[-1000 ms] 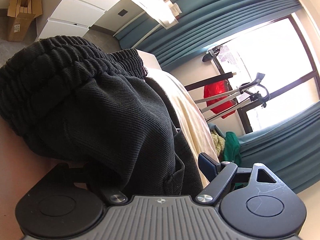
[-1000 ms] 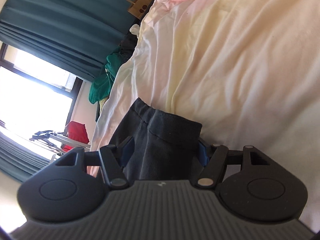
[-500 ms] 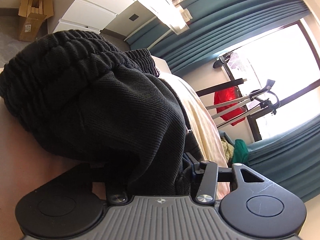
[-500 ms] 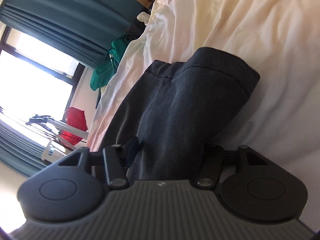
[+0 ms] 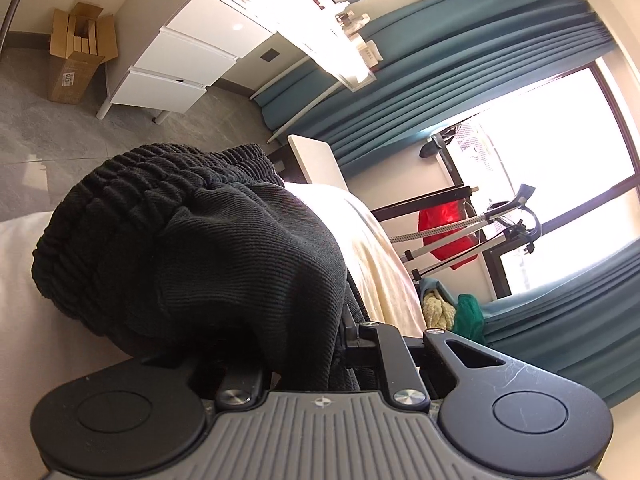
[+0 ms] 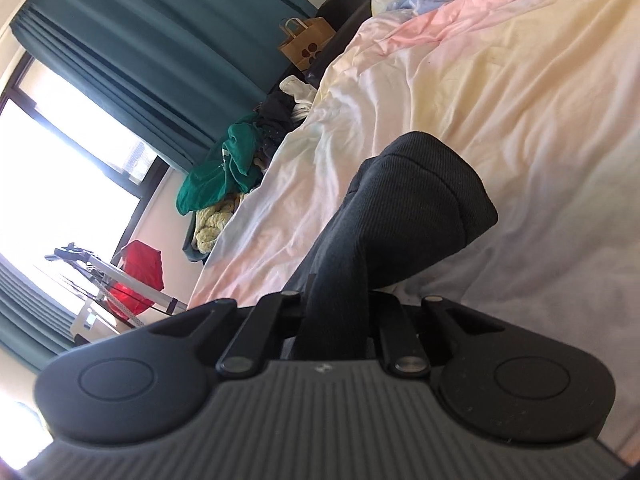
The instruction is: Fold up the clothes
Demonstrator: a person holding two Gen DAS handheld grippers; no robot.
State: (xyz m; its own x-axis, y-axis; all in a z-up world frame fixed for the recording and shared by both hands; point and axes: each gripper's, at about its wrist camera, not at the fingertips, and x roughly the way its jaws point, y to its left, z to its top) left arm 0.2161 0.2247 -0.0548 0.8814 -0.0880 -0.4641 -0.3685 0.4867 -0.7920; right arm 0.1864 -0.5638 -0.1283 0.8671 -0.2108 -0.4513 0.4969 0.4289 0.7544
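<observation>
black ribbed trousers [image 5: 208, 264] pinched at both ends, lifted off the bed [image 6: 500, 92]. left gripper [image 5: 304, 354] has its fingers closed narrow on a bunch of fabric just under the elastic waistband [image 5: 132, 184], which flops over and away from the camera; fingertips themselves are buried in cloth. right gripper [image 6: 334, 308] likewise clamps a gathered strip of the same garment near the leg hem [image 6: 436, 196], hem end sticking up past the fingers above the sheet. judgement: holding waist and hem at once keeps the garment's length under control between the two hands, probably so one end can be brought over to meet the other, or the whole thing laid flat first. fold not made yet, cloth is bunched, not aligned. fabric looks thick and limp, so the loose parts will sag and may crease if laid down without tension. clothes pile [image 6: 224, 168] sits beside the bed near the teal curtains [image 6: 160, 40], well apart from the grippers; white drawers [image 5: 180, 64] across the floor.
</observation>
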